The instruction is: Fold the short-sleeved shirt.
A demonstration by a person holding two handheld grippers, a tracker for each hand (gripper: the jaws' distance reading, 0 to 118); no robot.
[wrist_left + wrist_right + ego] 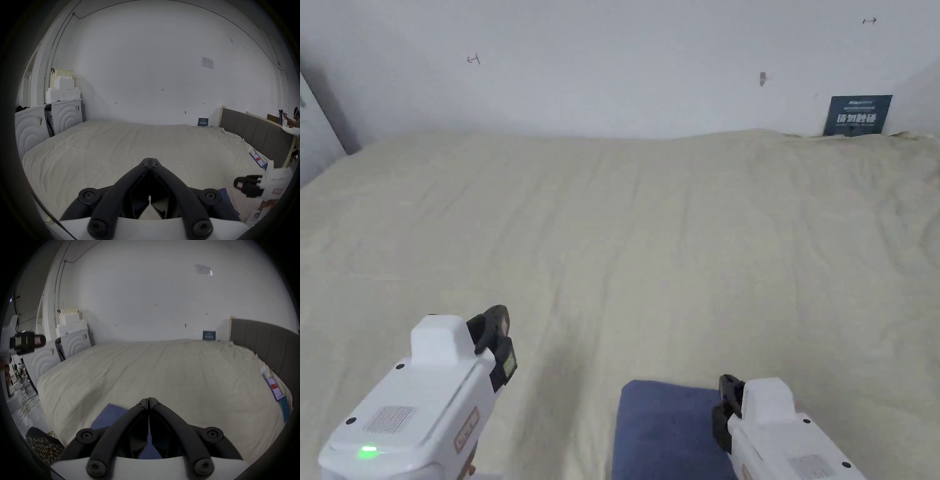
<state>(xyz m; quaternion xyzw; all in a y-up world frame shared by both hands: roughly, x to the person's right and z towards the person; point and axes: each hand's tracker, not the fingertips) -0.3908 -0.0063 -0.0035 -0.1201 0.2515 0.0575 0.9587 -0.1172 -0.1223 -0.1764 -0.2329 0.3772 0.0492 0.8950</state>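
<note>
A folded blue shirt (665, 431) lies flat on the cream bed sheet (650, 237) at the near edge; it also appears in the right gripper view (108, 415) and as a sliver in the left gripper view (225, 194). My right gripper (728, 390) hovers over the shirt's right side, its jaws shut with nothing between them (148, 398). My left gripper (495, 322) is held above bare sheet to the left of the shirt, jaws also shut and empty (150, 163). Each gripper appears in the other's view: the right gripper (238, 183) and the left gripper (40, 340).
The wide bed stretches to the white wall. A grey headboard (253, 134) runs along its right side, with small items (276, 389) by it. White panels (65, 113) stand on the left. A dark blue sign (857, 115) leans on the wall. Cables (26, 402) lie on the floor.
</note>
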